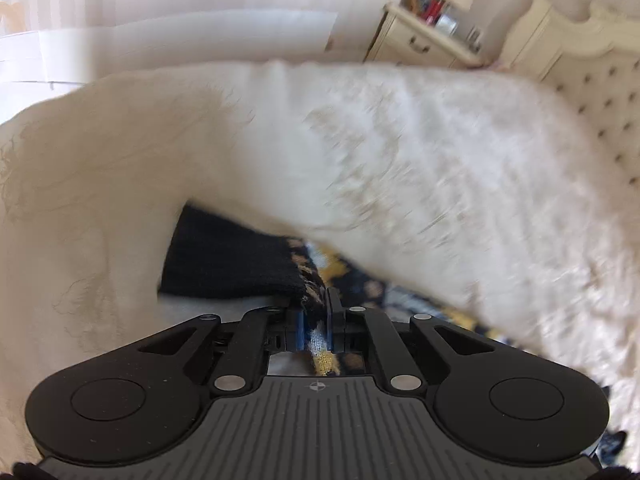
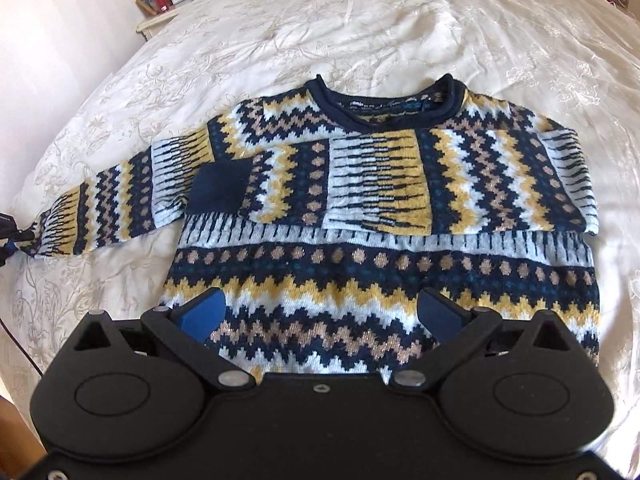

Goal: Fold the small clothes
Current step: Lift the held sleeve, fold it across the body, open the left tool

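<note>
The bed (image 2: 360, 20), under a cream embroidered cover, carries the patterned sweater (image 2: 384, 216) laid flat, one sleeve already crossed over the chest; the other sleeve (image 2: 100, 216) stretches outward, its cuff (image 1: 228, 264) pinched in the fully closed left gripper (image 1: 314, 320); the right gripper (image 2: 320, 312) hovers wide open over the hem, holding nothing; likely risks: the thick knit slipping from so narrow a pinch, or a pull dragging the body askew since nothing pins it; a nightstand (image 2: 160, 12) stands well apart; nothing obstructs.
</note>
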Tool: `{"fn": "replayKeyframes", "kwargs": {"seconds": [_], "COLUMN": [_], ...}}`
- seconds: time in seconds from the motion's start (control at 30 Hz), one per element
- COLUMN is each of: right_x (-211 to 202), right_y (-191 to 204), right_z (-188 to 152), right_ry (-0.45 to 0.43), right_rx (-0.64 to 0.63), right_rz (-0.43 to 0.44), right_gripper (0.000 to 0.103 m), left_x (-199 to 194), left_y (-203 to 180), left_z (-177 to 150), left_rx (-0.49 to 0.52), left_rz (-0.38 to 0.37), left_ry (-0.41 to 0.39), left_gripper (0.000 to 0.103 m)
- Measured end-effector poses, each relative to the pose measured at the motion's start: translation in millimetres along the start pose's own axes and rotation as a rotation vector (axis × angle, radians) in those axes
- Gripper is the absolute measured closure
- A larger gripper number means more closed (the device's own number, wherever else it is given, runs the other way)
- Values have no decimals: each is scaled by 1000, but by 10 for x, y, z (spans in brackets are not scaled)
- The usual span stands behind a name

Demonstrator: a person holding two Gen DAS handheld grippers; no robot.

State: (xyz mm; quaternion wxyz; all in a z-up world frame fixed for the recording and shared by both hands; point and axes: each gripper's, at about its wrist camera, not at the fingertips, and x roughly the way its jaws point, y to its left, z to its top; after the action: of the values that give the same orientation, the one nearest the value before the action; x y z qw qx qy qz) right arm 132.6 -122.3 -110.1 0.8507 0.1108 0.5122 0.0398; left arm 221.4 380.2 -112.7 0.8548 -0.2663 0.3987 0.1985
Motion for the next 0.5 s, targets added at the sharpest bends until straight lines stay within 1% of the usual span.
{"fn": "replayKeyframes", "kwargs": {"seconds": [0.07, 0.13, 0.23, 0.33, 0.4, 0.5], "right_x": [3, 6, 25, 38, 23, -20], "right_y": [-37, -88, -179, -272, -334, -450], "right_z": [-16, -35, -60, -95, -115, -140], "right_ry": [6, 13, 35, 51, 52, 54], "right_rx": [10, 22, 30, 27, 24, 21], "right_rz": [1, 4, 23, 39, 48, 63], "right_gripper": [2, 2, 2, 2, 2, 2], "left_x": [-168, -341, -601, -847, -961, -1035], "left_y": [-178, -400, -818, -1278, -1591, -2028], "left_z": [11, 14, -22, -127, -227, -418], "left_rx": [56, 122, 233, 337, 388, 423], "left_rz": [-30, -77, -162, -245, -299, -381], "left_ry": [-39, -67, -100, -127, -133, -112], "left_gripper": [95, 95, 95, 95, 95, 95]}}
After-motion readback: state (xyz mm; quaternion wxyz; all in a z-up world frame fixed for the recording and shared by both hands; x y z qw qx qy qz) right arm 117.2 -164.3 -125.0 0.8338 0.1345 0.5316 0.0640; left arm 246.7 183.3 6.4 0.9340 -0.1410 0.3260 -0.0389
